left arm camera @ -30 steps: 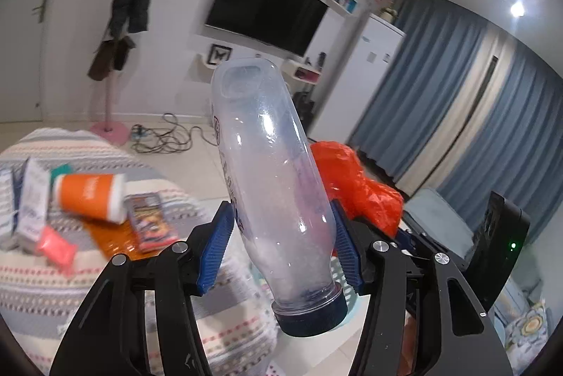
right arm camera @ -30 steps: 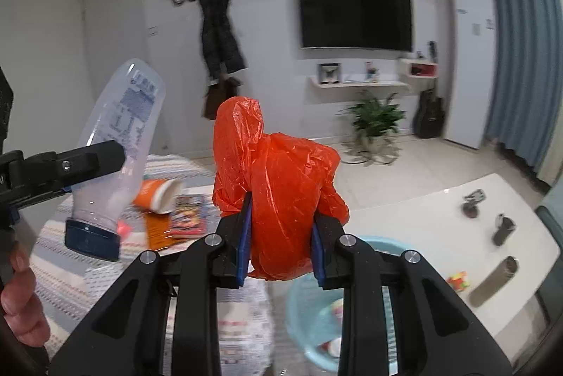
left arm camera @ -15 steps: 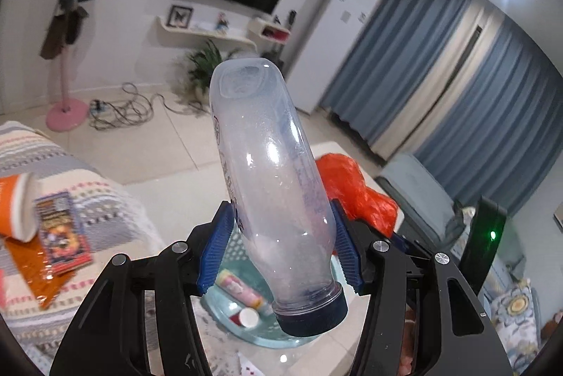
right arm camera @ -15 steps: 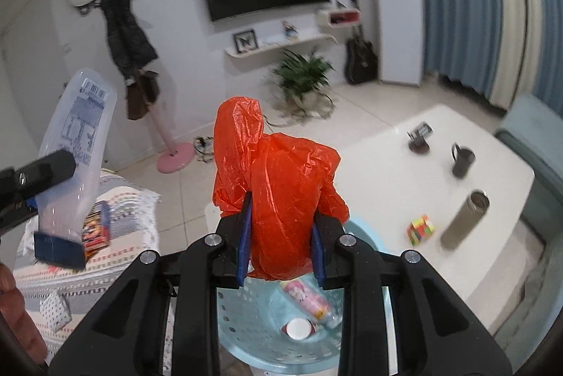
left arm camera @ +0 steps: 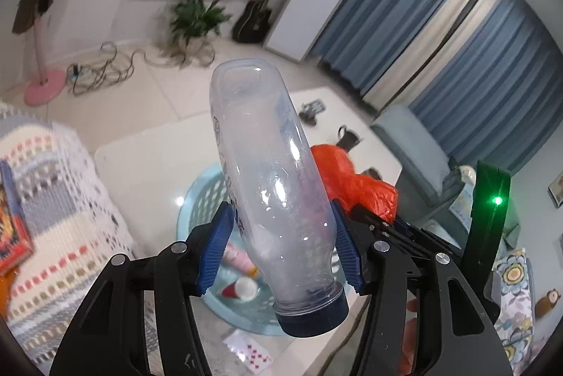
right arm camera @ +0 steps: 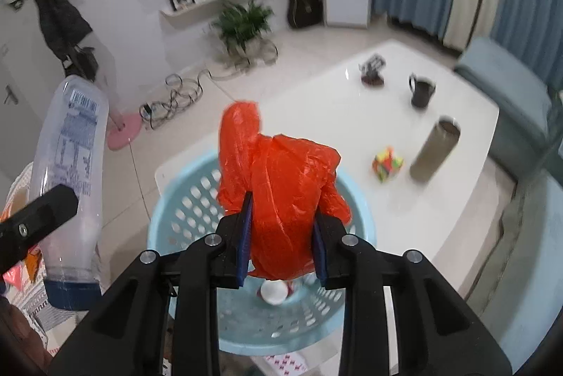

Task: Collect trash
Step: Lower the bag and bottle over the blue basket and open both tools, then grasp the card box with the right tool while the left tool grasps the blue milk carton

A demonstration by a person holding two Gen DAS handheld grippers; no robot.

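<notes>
My left gripper (left arm camera: 279,244) is shut on a clear plastic bottle (left arm camera: 271,179) with a dark blue cap, held cap-down above a light blue perforated basket (left arm camera: 197,203). The bottle also shows at the left of the right wrist view (right arm camera: 70,172). My right gripper (right arm camera: 279,235) is shut on a crumpled orange plastic bag (right arm camera: 278,186), held over the same basket (right arm camera: 183,200). The bag shows behind the bottle in the left wrist view (left arm camera: 352,179). Inside the basket lie a pink tube (left arm camera: 239,256) and a small red-and-white cup (left arm camera: 241,290).
The basket stands on a white table (right arm camera: 316,101) with a dark mug (right arm camera: 421,91), a grey tumbler (right arm camera: 434,152), a colourful cube (right arm camera: 387,163) and a small dark object (right arm camera: 371,68). A patterned blanket (left arm camera: 52,200) lies left. Playing cards (left arm camera: 250,346) lie near the basket.
Both grippers swung right, away from the blanket with its litter, and tilted down over the basket on the white table. Both kept their grip on the bottle and the bag.
</notes>
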